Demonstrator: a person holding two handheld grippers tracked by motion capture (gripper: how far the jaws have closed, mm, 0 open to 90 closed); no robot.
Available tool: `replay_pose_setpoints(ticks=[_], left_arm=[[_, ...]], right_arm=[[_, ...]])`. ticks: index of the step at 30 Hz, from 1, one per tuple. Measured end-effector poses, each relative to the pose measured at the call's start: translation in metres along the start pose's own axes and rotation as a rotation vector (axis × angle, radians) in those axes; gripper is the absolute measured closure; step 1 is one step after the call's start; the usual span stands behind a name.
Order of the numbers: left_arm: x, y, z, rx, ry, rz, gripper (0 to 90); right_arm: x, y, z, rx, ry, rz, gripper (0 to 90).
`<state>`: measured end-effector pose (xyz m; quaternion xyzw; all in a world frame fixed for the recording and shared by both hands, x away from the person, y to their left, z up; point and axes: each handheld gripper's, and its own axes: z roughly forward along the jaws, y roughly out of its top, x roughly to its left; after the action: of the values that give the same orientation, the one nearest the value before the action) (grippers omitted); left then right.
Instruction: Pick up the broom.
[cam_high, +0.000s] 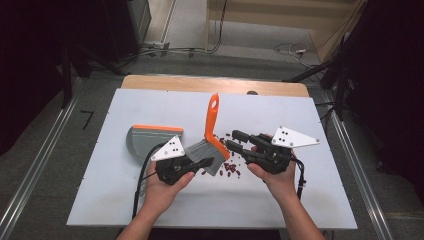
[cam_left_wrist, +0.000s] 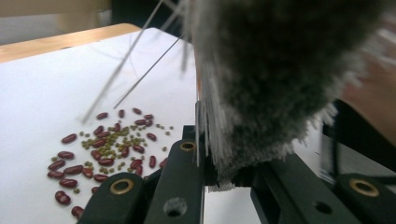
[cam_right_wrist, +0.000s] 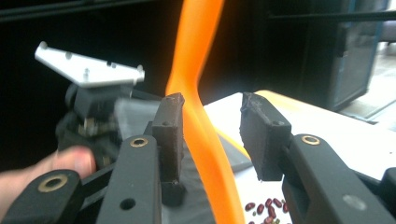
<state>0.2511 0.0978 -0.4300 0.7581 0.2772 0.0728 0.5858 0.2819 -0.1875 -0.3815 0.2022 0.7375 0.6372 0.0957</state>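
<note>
A hand brush with an orange handle (cam_high: 212, 117) and grey bristles (cam_high: 201, 151) is held up over the white board, handle pointing away. My left gripper (cam_high: 202, 162) is shut on the bristle end (cam_left_wrist: 280, 70), which sits pinched between its jaws (cam_left_wrist: 229, 158). My right gripper (cam_high: 232, 140) reaches in from the right. Its jaws stand on either side of the orange handle (cam_right_wrist: 201, 93), with a clear gap at the right pad (cam_right_wrist: 261, 135), so it is open. Red and green beans (cam_high: 230, 169) lie scattered on the board below the brush (cam_left_wrist: 107, 149).
A grey dustpan with an orange edge (cam_high: 150, 140) lies on the white board (cam_high: 150, 200) left of the brush. The board rests on a wooden table (cam_high: 210, 84). Dark stands and cables ring the table on the floor.
</note>
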Motion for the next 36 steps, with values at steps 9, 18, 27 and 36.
replay_pose_setpoints(ticks=[9, 18, 27, 36], left_arm=[[0.005, 0.002, -0.01, 0.041, -0.177, 0.099, 85.4], [0.001, 0.002, -0.009, 0.032, -0.297, 0.127, 85.3], [0.0, 0.001, -0.007, 0.034, -0.36, 0.119, 85.0], [0.005, -0.001, -0.014, 0.005, -0.21, 0.076, 48.4]], right_arm=[[-0.001, -0.007, 0.011, 0.063, 0.237, 0.032, 55.6], [0.005, -0.016, 0.024, 0.106, 0.396, 0.054, 56.7], [0.004, -0.018, 0.025, 0.118, 0.448, 0.084, 68.4], [0.007, -0.01, 0.022, 0.129, 0.334, 0.095, 68.9]])
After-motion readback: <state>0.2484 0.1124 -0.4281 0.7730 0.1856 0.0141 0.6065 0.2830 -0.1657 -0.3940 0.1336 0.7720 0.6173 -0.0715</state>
